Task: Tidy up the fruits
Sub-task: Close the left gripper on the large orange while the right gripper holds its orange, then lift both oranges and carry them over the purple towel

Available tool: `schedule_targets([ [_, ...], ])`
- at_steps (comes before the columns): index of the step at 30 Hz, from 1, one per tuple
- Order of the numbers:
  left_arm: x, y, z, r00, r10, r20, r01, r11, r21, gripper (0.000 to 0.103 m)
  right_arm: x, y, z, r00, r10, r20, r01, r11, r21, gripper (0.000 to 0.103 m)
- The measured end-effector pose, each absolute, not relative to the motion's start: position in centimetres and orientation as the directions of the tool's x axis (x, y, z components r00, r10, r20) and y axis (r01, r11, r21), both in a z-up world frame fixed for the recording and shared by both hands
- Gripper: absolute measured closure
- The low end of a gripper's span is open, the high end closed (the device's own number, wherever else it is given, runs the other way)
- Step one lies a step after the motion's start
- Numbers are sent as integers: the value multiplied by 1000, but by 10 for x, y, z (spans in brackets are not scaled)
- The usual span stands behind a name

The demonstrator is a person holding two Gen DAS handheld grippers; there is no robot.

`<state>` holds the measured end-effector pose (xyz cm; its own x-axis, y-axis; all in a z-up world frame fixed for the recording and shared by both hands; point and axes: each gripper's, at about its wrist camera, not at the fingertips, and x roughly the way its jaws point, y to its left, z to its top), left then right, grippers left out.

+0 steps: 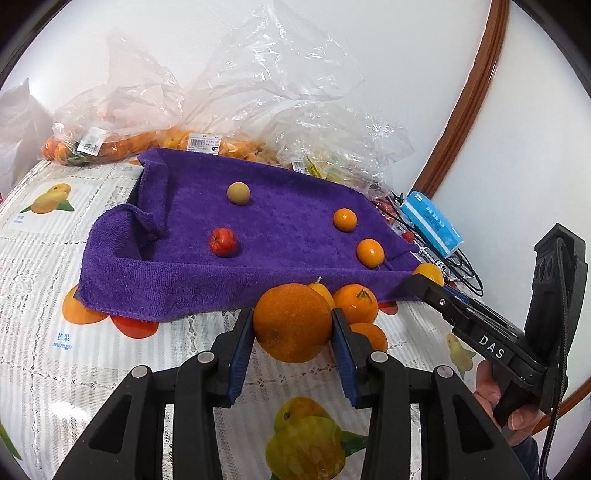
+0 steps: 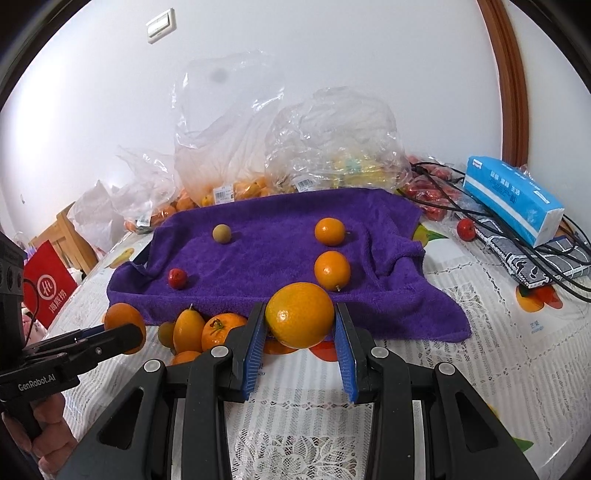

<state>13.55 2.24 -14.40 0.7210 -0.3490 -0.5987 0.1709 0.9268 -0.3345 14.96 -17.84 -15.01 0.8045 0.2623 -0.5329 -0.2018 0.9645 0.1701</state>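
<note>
Plain white wall (image 2: 332, 55), evenly lit, soft daylight tone. Light switch plate (image 2: 161, 26) mounted high on the wall at left. Curved brown wooden trim (image 2: 506, 85) at right, also seen arching along the wall in the left wrist view. Table (image 2: 480, 369) under a white lace-pattern cloth printed with fruit pictures. Light wooden furniture (image 2: 64, 236) at far left, partly hidden.

Four small fruits (image 2: 330, 231) are lying apart on the purple towel (image 2: 280, 254); oranges, possibly kumquats (image 2: 207, 328), are clustering at its near edge.
</note>
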Motion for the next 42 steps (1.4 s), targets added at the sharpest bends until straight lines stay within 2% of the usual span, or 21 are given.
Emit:
schedule_targets([
  [42,128,31,-135,755,-358,-550,172,916,-361,64,144,-190,-142,825,319,-467,-219,942,255,67],
])
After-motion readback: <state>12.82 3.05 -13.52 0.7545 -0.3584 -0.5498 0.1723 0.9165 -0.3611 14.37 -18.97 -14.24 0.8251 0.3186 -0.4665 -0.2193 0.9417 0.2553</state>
